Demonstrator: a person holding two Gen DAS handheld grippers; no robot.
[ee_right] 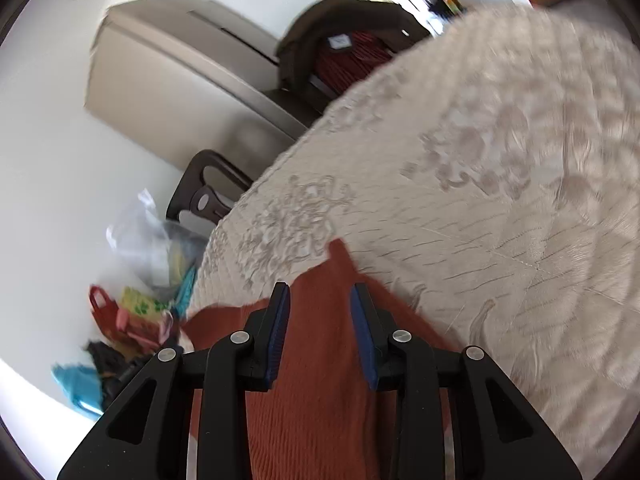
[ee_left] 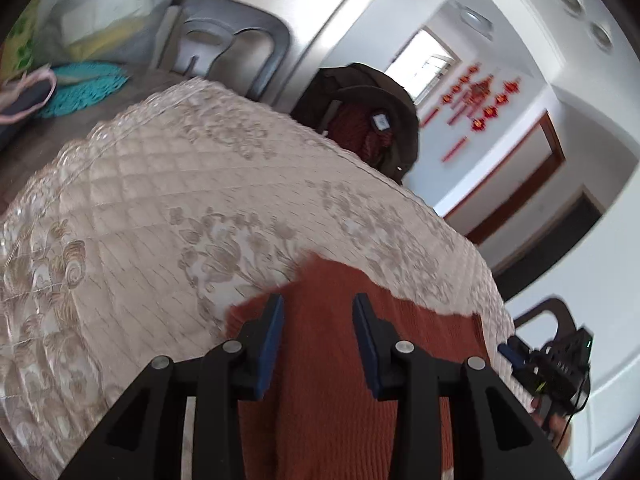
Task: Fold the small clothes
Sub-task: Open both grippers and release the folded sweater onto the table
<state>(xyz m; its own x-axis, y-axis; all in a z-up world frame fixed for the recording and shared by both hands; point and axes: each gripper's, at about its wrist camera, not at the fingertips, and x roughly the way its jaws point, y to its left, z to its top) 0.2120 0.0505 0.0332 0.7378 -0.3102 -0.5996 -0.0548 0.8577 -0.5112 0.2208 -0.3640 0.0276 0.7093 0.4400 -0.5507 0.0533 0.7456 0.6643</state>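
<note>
A rust-orange ribbed knit garment (ee_left: 332, 360) lies on the table's cream quilted cloth (ee_left: 160, 184), one corner pointing away from me. My left gripper (ee_left: 318, 300) hovers over that near part, its blue pads apart and the knit showing in the gap without being pinched. In the right wrist view the same garment (ee_right: 320, 360) runs under my right gripper (ee_right: 320, 289), which is also open, with the pointed corner (ee_right: 340, 250) just beyond its tips. The right tool's black housing (ee_left: 560, 360) shows at the garment's right edge in the left wrist view.
A grey chair (ee_left: 224, 52) and a chair draped with a dark jacket (ee_left: 360, 120) stand at the table's far side. A teal mat (ee_left: 84, 88) and bags sit at the far left corner. Coloured bags (ee_right: 132, 312) lie on the floor beside the table.
</note>
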